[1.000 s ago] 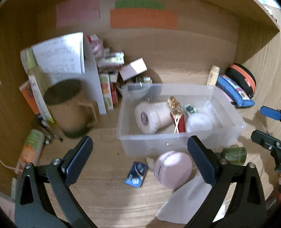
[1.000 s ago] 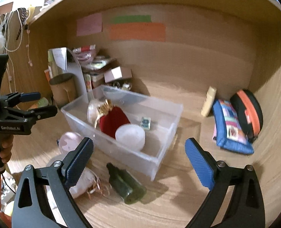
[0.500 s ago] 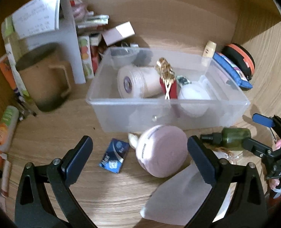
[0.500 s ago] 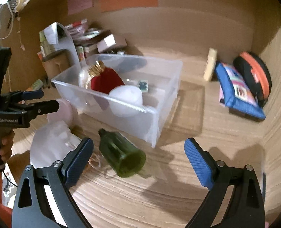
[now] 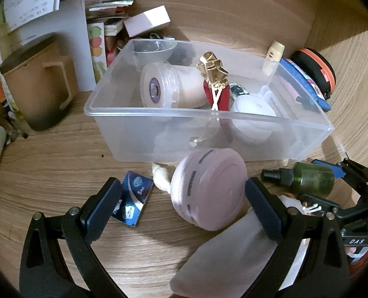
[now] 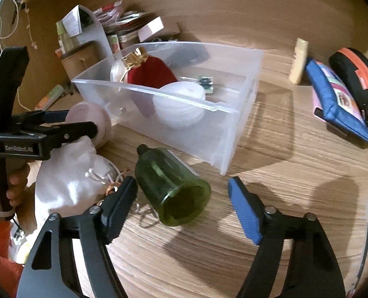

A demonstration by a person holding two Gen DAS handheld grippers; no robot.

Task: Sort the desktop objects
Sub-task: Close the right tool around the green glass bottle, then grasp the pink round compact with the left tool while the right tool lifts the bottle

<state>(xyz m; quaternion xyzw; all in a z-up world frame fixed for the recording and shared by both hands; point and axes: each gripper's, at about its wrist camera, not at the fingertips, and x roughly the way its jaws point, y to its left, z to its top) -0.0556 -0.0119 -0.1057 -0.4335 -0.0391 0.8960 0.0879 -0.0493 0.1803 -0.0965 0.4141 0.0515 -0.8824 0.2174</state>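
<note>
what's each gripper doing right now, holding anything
Left gripper: open around the pink round case, not gripping.
Right gripper: closing around the green bottle, not yet gripping.

**Both grippers low, right one closing**

Left gripper [image 5: 182, 198]: jaws wide apart, pointing down toward the desk, pads pressing nothing. Right gripper [image 6: 182, 207]: also tilted down, jaws closing, pads not yet touching anything. A hand [image 6: 16, 186] holds the left gripper's handle, seen in right wrist view.
</note>
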